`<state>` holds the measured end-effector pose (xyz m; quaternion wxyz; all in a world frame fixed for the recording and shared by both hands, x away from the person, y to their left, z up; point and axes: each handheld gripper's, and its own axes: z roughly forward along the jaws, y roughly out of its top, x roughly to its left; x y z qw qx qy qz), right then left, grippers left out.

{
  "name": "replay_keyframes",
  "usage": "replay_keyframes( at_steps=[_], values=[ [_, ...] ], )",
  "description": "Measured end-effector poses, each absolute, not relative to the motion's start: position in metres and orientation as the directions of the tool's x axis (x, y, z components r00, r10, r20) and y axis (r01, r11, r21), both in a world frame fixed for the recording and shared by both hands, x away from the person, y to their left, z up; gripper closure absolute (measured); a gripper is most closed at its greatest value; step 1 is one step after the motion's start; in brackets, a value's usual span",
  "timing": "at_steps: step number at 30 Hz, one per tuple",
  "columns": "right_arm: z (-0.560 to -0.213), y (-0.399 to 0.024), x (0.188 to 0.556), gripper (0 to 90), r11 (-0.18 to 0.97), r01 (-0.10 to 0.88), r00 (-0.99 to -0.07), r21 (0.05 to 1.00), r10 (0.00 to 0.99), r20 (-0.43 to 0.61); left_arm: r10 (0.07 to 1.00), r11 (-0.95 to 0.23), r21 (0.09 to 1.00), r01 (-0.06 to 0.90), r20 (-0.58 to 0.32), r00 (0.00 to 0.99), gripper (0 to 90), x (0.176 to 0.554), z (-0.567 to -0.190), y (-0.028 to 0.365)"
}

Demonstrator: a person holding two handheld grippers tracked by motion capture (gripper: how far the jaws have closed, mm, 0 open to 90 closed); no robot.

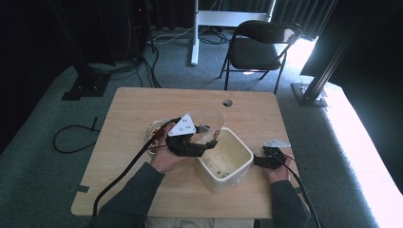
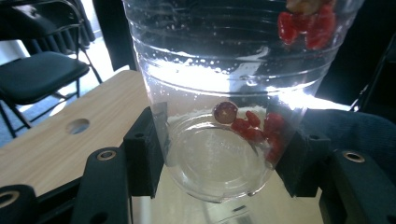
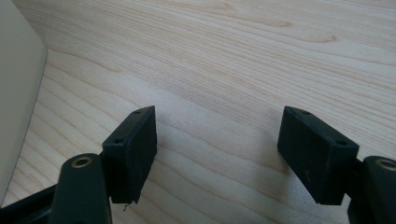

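Pale wooden worktop [image 1: 142,109]: my left tongs [image 2: 219,154] clamp the clear plastic cup [image 2: 224,93], tipped over the white square tub [image 1: 223,161]; red bits [image 2: 261,128] cling inside; right tongs [image 3: 217,154] gape, idle.

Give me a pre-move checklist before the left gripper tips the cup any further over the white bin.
1. Left gripper shut on the clear plastic cup, a jaw on each side: ok.
2. Cup over the white bin: the high view puts it at the bin's far rim; whether the mouth clears the rim: cannot tell.
3. Red pieces sit against the cup wall, some near the mouth; whether they will slide out: cannot tell.
4. Right gripper open, nothing in it, over bare table beside the bin: ok.
5. Bin steadied by anything: not ok, nothing holds it.
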<state>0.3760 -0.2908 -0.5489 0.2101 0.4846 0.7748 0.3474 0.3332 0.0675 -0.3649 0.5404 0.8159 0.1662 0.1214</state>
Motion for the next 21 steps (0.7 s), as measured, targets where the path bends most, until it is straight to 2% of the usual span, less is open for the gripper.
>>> replay_keyframes(
  at_steps=[6, 10, 12, 15, 21],
  values=[
    [-0.549, -0.291, 0.376, 27.9, 0.29, 0.605, -0.442, 0.742, 0.897, 0.01, 0.368, -0.395, 0.911, 0.119, 0.038, 0.929, 41.6, 0.33, -0.365, 0.05],
    [-0.549, -0.291, 0.376, 27.9, 0.29, 0.605, -0.443, 0.741, 0.896, 0.011, 0.356, -0.376, 0.916, 0.143, 0.0, 0.935, 41.0, 0.333, -0.368, 0.045],
    [-0.549, -0.291, 0.376, 27.9, 0.29, 0.605, -0.444, 0.742, 0.896, 0.011, 0.34, -0.362, 0.916, 0.176, -0.046, 0.939, 30.3, 0.336, -0.369, 0.044],
    [-0.549, -0.291, 0.376, 27.9, 0.289, 0.604, -0.445, 0.743, 0.895, 0.014, 0.321, -0.358, 0.919, 0.165, -0.046, 0.946, 21.8, 0.335, -0.369, 0.045],
    [-0.549, -0.291, 0.376, 27.9, 0.289, 0.605, -0.445, 0.742, 0.895, 0.014, 0.341, -0.359, 0.921, 0.15, -0.02, 0.94, 19.9, 0.333, -0.367, 0.049]
  ],
)
